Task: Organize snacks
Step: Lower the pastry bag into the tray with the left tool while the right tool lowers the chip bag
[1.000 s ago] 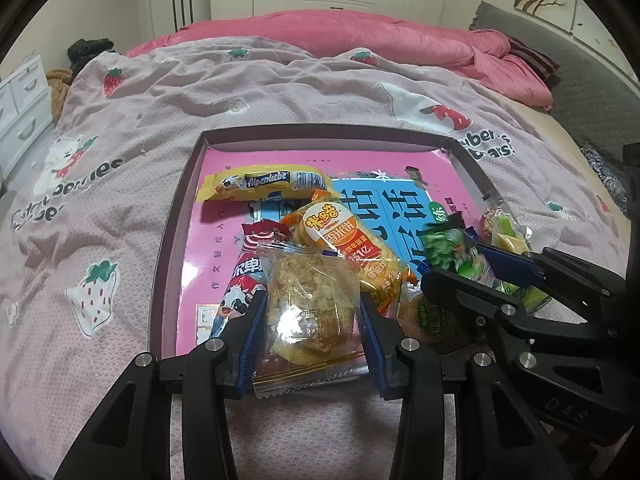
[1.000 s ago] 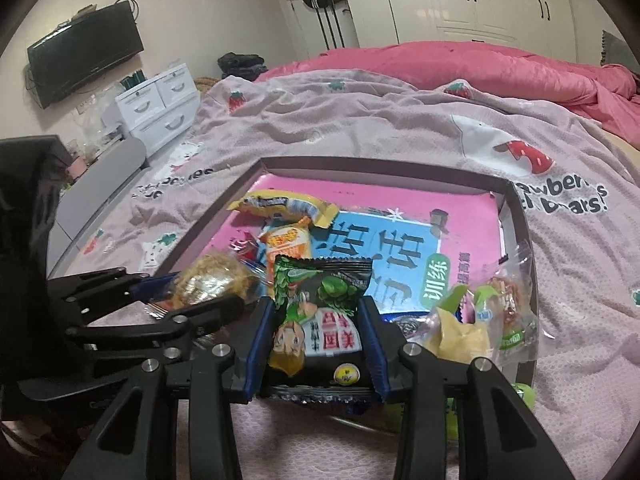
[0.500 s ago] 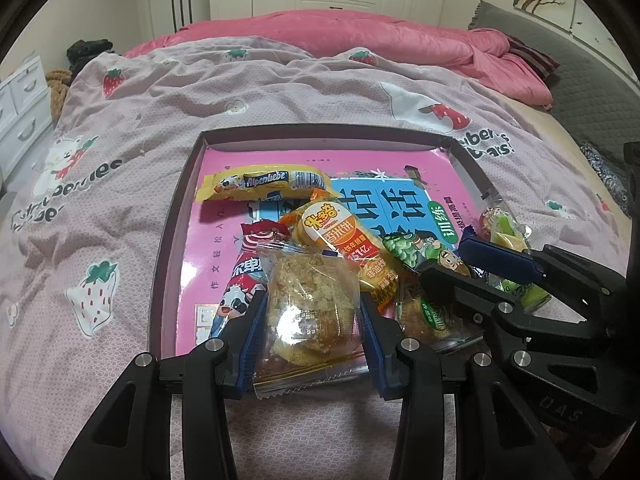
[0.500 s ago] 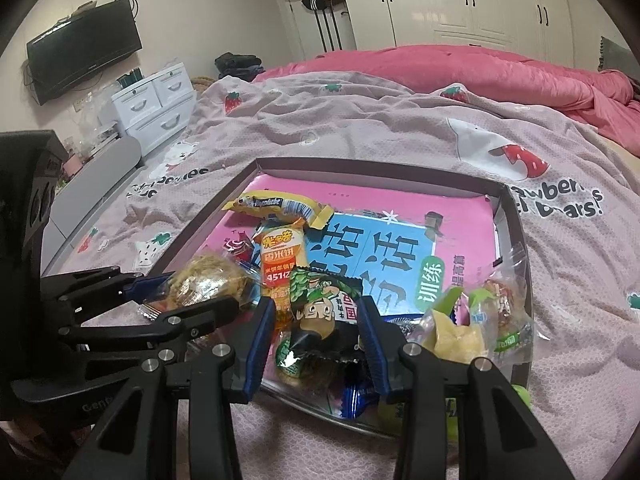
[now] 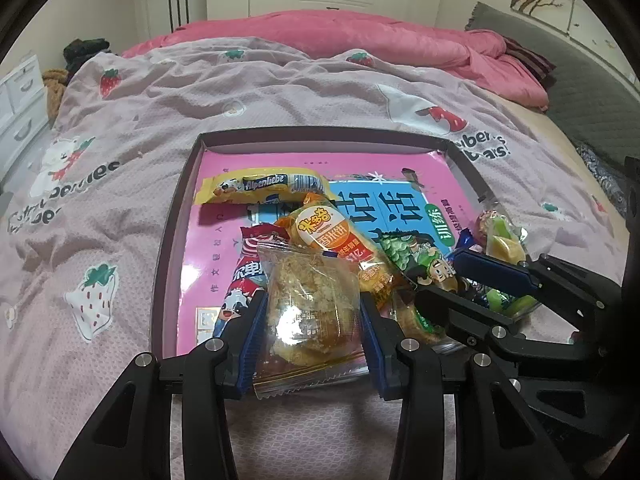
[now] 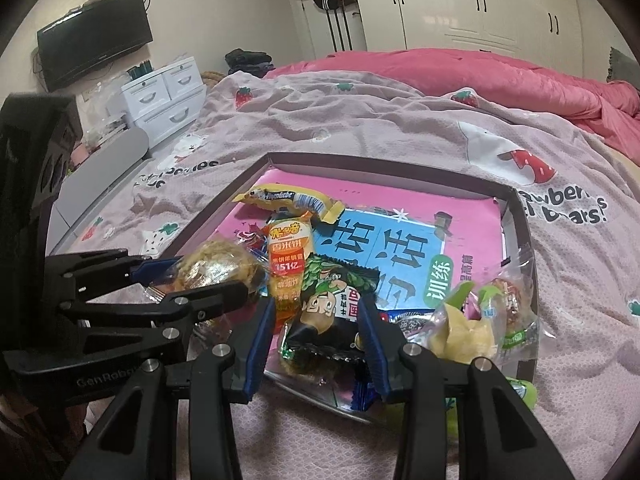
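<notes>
A dark-rimmed tray (image 5: 320, 136) lined with a pink and blue booklet lies on the bed. My left gripper (image 5: 312, 308) is shut on a clear packet with a golden crumbly pastry (image 5: 310, 276), held over the tray's near edge. My right gripper (image 6: 317, 308) is shut on a green and black snack packet (image 6: 332, 304), which leans back low onto the pile in the tray. Also in the tray are a yellow Alpenliebe packet (image 5: 260, 188), an orange rice-cracker packet (image 5: 332, 240), a red and white milk-candy packet (image 5: 252, 268) and a clear bag of sweets (image 6: 480, 312).
The tray (image 6: 360, 160) rests on a pink strawberry-print cover (image 5: 120, 200). A pink duvet (image 5: 360, 36) is bunched at the far end. White drawers (image 6: 164, 96) and a wall TV (image 6: 92, 40) stand to the left, with wardrobes behind.
My right gripper has brought the green packet down from upright in front of the camera to lean low on the pile in the tray. The left gripper and its pastry have stayed put.
</notes>
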